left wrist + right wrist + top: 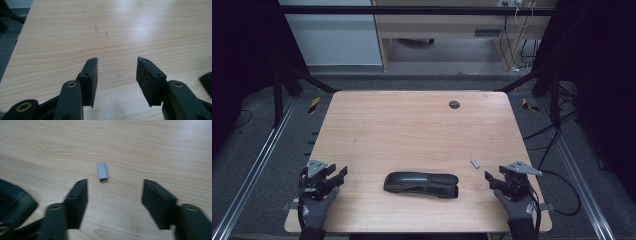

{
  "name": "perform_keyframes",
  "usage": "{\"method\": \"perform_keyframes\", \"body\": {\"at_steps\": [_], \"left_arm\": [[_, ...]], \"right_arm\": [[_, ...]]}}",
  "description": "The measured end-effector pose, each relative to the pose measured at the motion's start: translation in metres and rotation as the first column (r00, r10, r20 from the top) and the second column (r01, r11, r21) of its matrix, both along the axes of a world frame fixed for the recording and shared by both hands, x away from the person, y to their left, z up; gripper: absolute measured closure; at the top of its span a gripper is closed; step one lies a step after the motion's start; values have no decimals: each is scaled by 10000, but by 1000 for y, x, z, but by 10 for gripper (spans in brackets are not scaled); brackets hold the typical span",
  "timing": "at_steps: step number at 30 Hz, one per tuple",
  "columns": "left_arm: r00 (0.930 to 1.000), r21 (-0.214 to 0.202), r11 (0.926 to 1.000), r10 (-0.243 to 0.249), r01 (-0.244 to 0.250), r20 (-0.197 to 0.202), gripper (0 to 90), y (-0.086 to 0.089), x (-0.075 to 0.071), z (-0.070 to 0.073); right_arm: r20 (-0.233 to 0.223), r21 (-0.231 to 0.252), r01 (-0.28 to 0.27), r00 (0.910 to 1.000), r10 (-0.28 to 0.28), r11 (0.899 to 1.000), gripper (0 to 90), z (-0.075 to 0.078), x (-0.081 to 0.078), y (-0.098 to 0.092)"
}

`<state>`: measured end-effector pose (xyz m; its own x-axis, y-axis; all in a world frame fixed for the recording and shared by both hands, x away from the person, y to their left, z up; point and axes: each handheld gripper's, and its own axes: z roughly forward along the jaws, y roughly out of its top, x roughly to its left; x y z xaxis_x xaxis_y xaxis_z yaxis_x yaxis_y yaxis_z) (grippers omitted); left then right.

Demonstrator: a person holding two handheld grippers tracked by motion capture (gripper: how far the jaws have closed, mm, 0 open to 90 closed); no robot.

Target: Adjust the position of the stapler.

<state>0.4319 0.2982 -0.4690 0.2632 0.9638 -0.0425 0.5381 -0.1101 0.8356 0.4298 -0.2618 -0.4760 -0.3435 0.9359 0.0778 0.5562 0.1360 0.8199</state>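
High view is showing a long black plastic stapler (421,184) lying flat on the pale wooden desk (412,125), sitting between the two grippers and apart from both. A small grey metal strip of staples (475,163) is lying just ahead of the right gripper (492,181), near its fingers but not touching them. Right gripper view is showing that same strip (102,170) lying on the bare wood just beyond the fingertips, a little toward the left finger (78,200), with nothing between the fingers; they are standing wide open. Left gripper (339,175) is resting at the near left part of the desk, its fingers (90,80) also spread open and holding nothing, with bare wood ahead of them. A dark edge of the stapler (207,81) is peeking in to the right of the left gripper's right finger. Gloved hands are holding both grippers.
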Motion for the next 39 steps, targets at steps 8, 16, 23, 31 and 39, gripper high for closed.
{"method": "perform_keyframes", "body": {"at_steps": [8,16,23,31,39], "left_arm": [[9951,198,9949,-991,991,-17,671,-18,-7,11],[9830,360,9824,-1832,1834,-85,899,-34,-12,16],[9733,565,9717,-2286,2295,-217,900,-50,-14,12],[9742,542,9728,-2239,2251,-271,900,-54,-16,9],[9750,488,9740,-2200,2214,-320,899,-56,-16,7]], "right_arm": [[4,60,-1152,9933,1152,9933,673,3,-7,20],[-248,178,-1967,9801,1971,9803,895,4,-15,40],[-340,470,-2904,9558,2921,9557,900,1,-27,58],[-657,665,-3648,9271,3689,9287,900,-9,-35,81],[-1056,591,-3889,9134,3931,9194,900,-18,-36,94]]}}
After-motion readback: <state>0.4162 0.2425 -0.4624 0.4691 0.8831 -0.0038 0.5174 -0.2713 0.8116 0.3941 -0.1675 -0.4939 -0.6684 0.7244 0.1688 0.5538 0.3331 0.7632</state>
